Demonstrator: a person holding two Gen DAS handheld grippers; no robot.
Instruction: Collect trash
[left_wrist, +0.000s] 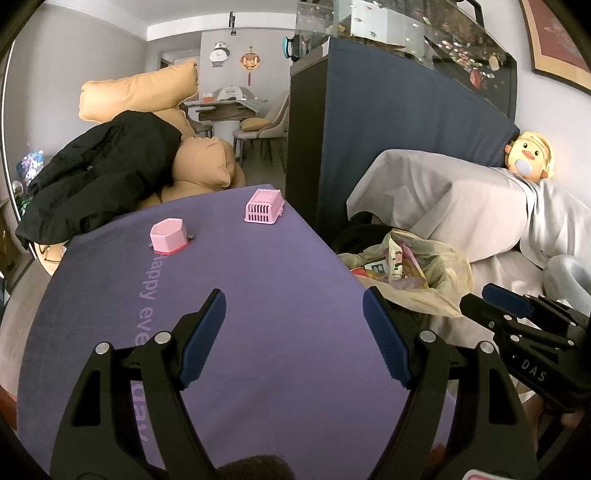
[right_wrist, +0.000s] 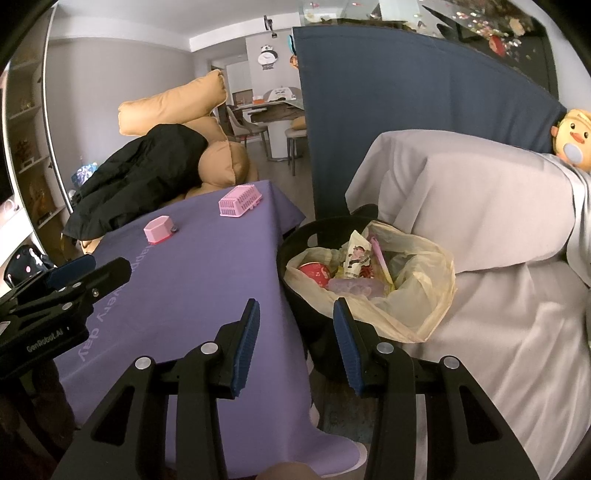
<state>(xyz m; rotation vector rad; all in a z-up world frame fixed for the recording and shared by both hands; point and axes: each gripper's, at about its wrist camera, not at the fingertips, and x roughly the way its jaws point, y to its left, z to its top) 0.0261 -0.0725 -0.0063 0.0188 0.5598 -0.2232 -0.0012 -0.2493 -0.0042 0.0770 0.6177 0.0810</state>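
- My left tool (left_wrist: 293, 338) hangs over the purple-clothed table (left_wrist: 258, 295) with its fingers spread wide and nothing between them.
- My right tool (right_wrist: 293, 347) is parted too, less widely, and also carries nothing; it sits above the gap between the table edge and the black bin (right_wrist: 295, 236).
- The bin stands on the floor just beside the table, between it and the grey-draped sofa (right_wrist: 480, 206), and is lined with a yellowish plastic bag (right_wrist: 424, 295).
- Inside the bag I can see a red can (right_wrist: 314, 273), a printed snack wrapper (right_wrist: 356, 258), a pink stick-like piece (right_wrist: 382, 258) and some pale clear plastic (right_wrist: 354, 288), so a good share of the collecting looks done.
- The wrapper stands nearly upright in the pile, long axis running bottom to top, its torn top end pointing up and slightly away from me; the pink stick leans beside it on a similar slant.
- Left on the table are a pink hexagonal box (left_wrist: 167, 235) and, farther back, an overturned pink slatted basket (left_wrist: 263, 205), well apart from each other.
- I judge those two to be household items rather than trash, though I can't be sure; if they are, the table work is close to finished.
- The bag's rim flops open over the bin's edge, untied.
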